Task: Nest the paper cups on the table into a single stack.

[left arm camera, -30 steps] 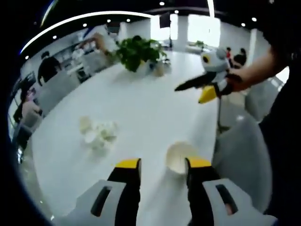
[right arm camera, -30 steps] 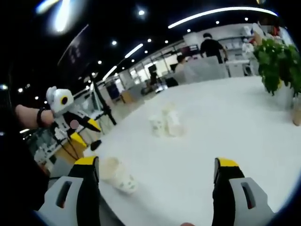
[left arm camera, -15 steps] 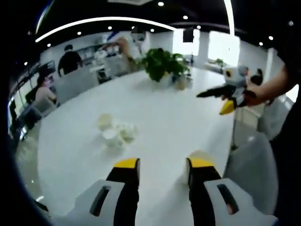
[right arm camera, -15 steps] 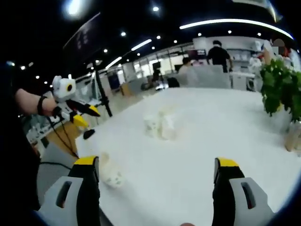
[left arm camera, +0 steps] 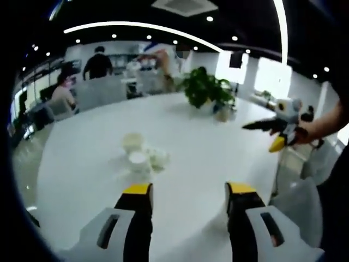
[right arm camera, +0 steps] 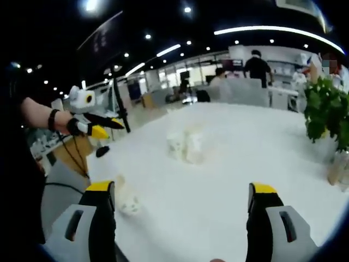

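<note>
A small cluster of white paper cups [left arm camera: 143, 155] lies on the white table [left arm camera: 76, 169], ahead of my left gripper [left arm camera: 188, 191], whose yellow-tipped jaws stand wide open with nothing between them. In the right gripper view the same cluster [right arm camera: 185, 146] sits mid-table, well beyond my right gripper [right arm camera: 181, 189], also open and holding nothing. A single cup [right arm camera: 126, 203] lies on its side near the table edge, just right of that gripper's left jaw. Each gripper appears in the other's view, held up off the table: the right gripper [left arm camera: 275, 131] and the left gripper [right arm camera: 97, 125].
A potted green plant [left arm camera: 207, 90] stands at the far side of the table, also at the right [right arm camera: 326, 112]. Chairs and several people are beyond the table's far edge. A grey chair back [left arm camera: 292, 204] is close at the right.
The left gripper view has swung away from the single cup near its right jaw, which has left that picture; the cluster sits nearer its middle. The right gripper view has hardly shifted.
</note>
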Demonstrator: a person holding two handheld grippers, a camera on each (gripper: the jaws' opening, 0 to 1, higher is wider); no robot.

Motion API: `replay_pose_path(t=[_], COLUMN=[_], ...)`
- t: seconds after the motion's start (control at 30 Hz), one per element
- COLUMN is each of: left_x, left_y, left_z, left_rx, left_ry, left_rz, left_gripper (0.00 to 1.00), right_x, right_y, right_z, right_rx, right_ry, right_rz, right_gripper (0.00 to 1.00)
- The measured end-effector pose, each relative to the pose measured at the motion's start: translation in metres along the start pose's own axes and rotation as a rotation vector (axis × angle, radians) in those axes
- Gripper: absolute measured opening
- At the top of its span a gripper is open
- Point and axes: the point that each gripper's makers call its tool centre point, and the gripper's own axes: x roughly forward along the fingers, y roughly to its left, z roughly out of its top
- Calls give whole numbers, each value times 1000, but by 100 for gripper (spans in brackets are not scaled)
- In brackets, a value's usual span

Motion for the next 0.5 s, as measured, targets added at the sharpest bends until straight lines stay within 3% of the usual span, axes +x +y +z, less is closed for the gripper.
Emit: replay_pose_path(t=[0.17, 0.5], left_x=[1, 3], left_y=[1, 8], left_z=[6, 6], left_rx=[-70, -101], left_ry=[-74, -112], left_rz=[-9, -2], left_gripper=[59, 73], right_x=[0, -1], right_y=[-1, 2], right_z=[4, 8], right_rx=[3, 20], right_ry=[-1, -2], right_rz=[4, 3], right_gripper=[100, 100])
